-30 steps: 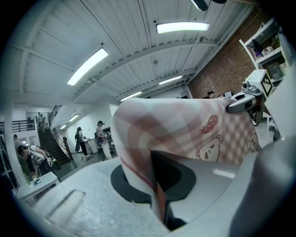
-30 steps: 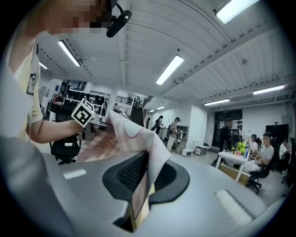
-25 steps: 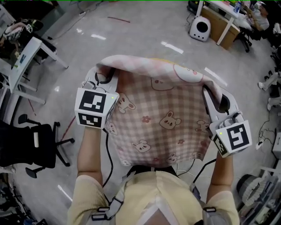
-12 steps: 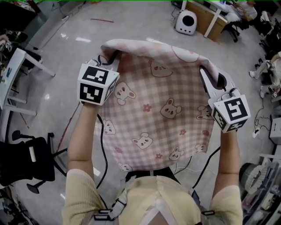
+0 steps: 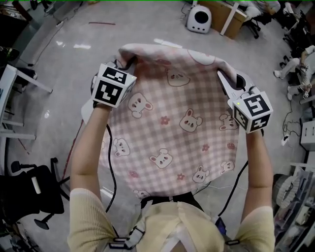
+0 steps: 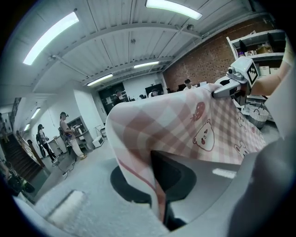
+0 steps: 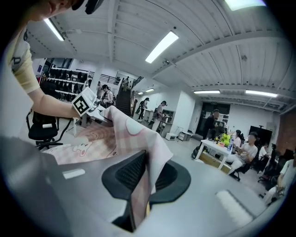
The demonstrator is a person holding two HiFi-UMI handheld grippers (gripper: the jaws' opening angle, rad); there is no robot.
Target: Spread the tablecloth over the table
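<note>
The tablecloth (image 5: 177, 128) is pink and white checked cloth printed with small bears and rabbits. It hangs stretched between both grippers above the floor, its lower edge near the person's chest. My left gripper (image 5: 125, 61) is shut on the far left corner of the tablecloth (image 6: 152, 139). At the far right corner my right gripper (image 5: 225, 76) is shut on the tablecloth (image 7: 138, 139). In both gripper views the cloth is pinched between the jaws. No table to be covered shows in any view.
Grey floor (image 5: 147, 24) lies below. A black office chair (image 5: 29, 187) stands at lower left, a white desk (image 5: 10, 83) at left, a white round device (image 5: 198, 17) and a desk (image 5: 231, 15) at the top. Several people (image 7: 240, 148) work in the room.
Both grippers have moved forward and a little further apart, arms more extended, so the tablecloth hangs flatter and wider. Both stay shut on its corners.
</note>
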